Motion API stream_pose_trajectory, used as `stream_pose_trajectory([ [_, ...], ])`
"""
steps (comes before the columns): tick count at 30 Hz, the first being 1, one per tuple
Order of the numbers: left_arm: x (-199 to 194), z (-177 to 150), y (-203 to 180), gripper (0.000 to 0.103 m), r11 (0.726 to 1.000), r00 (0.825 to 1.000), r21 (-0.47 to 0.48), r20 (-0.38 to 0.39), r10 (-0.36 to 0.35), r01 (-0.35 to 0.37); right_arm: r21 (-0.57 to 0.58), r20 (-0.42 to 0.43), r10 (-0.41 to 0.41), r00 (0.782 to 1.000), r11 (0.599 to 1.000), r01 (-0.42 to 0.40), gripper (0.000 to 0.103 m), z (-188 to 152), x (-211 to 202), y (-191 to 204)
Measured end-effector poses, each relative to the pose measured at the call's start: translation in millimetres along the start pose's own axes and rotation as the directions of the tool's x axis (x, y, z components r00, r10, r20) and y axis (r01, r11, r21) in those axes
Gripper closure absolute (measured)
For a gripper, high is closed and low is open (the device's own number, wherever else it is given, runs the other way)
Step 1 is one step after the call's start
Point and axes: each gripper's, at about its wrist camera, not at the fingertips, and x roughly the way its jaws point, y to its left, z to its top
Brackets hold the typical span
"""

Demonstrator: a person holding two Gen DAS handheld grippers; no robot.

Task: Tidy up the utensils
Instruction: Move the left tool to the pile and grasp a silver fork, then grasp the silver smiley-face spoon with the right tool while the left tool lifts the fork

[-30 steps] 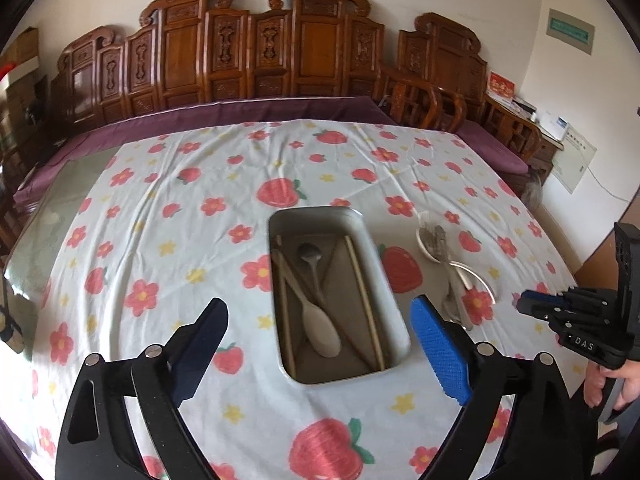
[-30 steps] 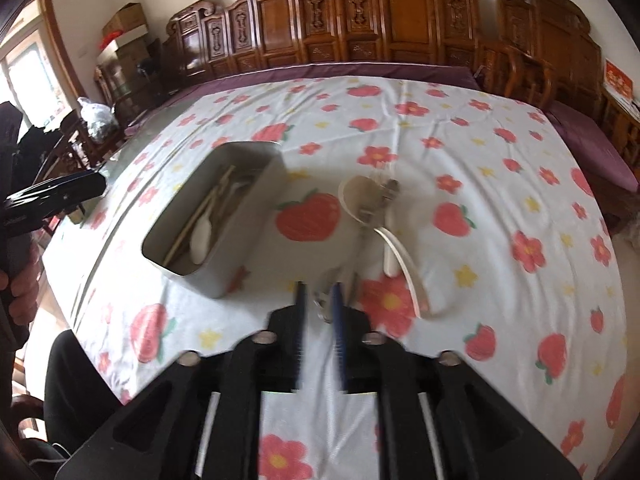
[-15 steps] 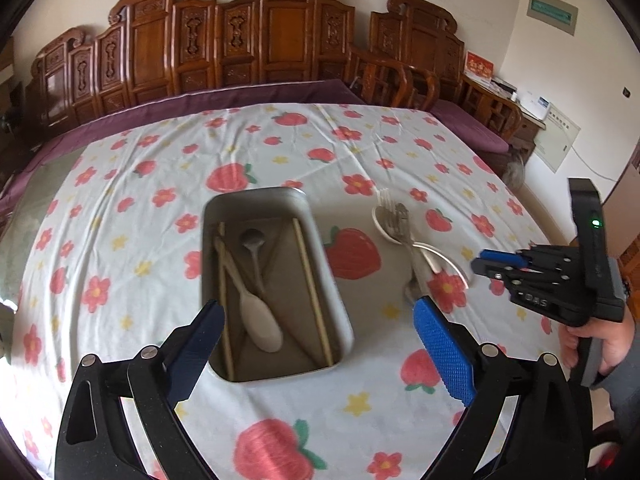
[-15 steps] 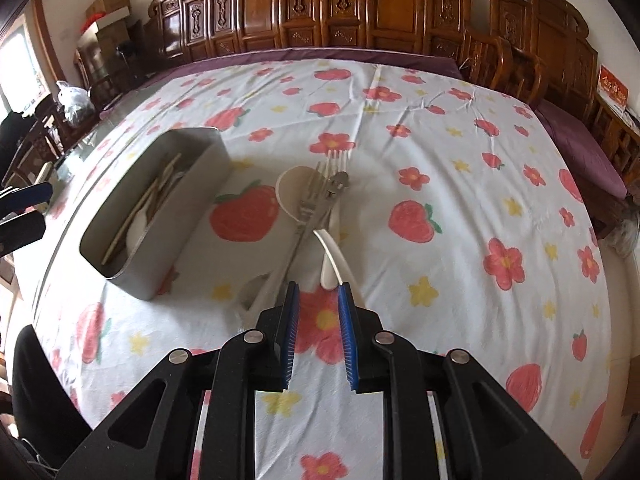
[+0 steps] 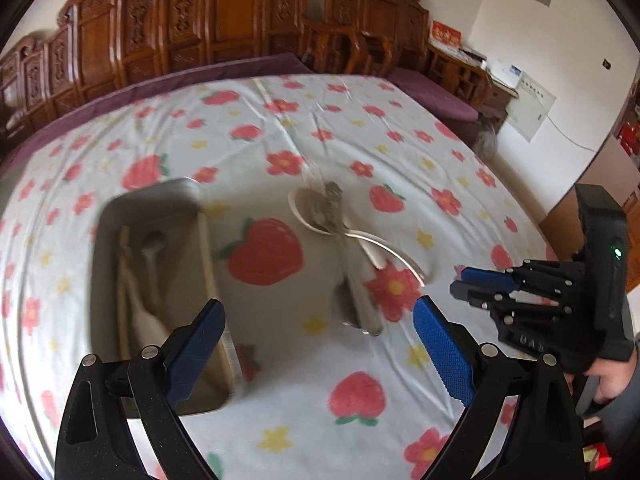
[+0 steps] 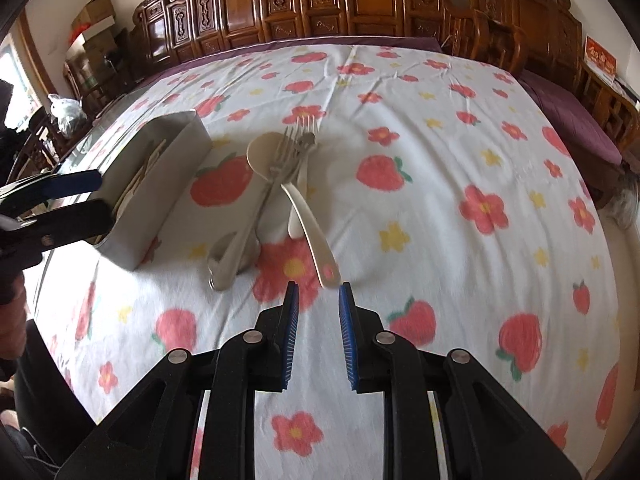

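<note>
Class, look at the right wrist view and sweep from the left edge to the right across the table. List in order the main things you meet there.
left gripper → metal tray → metal fork → white spoon → bare flowered tablecloth

One tray (image 6: pixel 160 168) – one fork (image 6: pixel 276 168)

A soft, creased printed cloth (image 6: pixel 420 152) covers the tabletop. The tray (image 6: pixel 160 184) looks like dull grey metal. The fork (image 6: pixel 276 168) is shiny metal, the pale spoon (image 6: pixel 308 220) glossy plastic or ceramic. The chairs (image 6: pixel 360 4) are carved, polished wood.
</note>
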Motion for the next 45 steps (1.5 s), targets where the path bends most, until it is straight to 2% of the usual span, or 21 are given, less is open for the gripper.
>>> stream_pose_trajectory([
  [2, 13, 0, -6, 0.017, 1.0, 1.0, 0.012, -0.025, -0.006, 0.006, 0.015, -0.001, 0.009, 1.0, 1.0, -0.009, 0.08, -8, 1, -4],
  [5, 36, 2, -15, 0.028, 1.0, 0.998, 0.022, -0.066, -0.007, 0.009, 0.033, -0.007, 0.026, 1.0, 0.999, -0.025, 0.08, -18, 3, -8],
  [12, 77, 11, -18, 0.064, 0.999, 0.989, -0.011, -0.143, -0.041, 0.039, 0.054, -0.005, 0.057, 0.998, 0.997, -0.057, 0.079, -28, 6, -15],
  [15, 91, 14, -19, 0.073, 0.999, 0.983, -0.022, -0.181, -0.042, 0.039, 0.061, 0.0, 0.07, 0.998, 0.996, -0.07, 0.079, -29, 5, -17],
  [22, 104, 16, -19, 0.077, 0.999, 0.976, -0.045, -0.213, -0.032, 0.022, 0.082, 0.017, 0.102, 0.995, 0.991, -0.103, 0.079, -33, 4, -19],
  [31, 104, 15, -26, 0.079, 0.999, 0.979, -0.002, -0.2, 0.032, -0.033, 0.076, 0.018, 0.128, 0.992, 0.989, -0.129, 0.079, -38, 0, -17],
  [34, 105, 17, -28, 0.09, 0.998, 0.978, 0.014, -0.201, 0.057, -0.055, 0.078, 0.018, 0.132, 0.991, 0.988, -0.133, 0.079, -40, -2, -17],
  [37, 104, 16, -25, 0.093, 0.998, 0.976, 0.004, -0.209, 0.057, -0.058, 0.074, 0.019, 0.135, 0.991, 0.988, -0.136, 0.079, -41, -5, -16],
  [45, 79, 12, -22, 0.093, 0.995, 0.98, 0.016, -0.169, 0.103, -0.101, 0.037, 0.013, 0.156, 0.988, 0.987, -0.156, 0.079, -43, -10, -2],
])
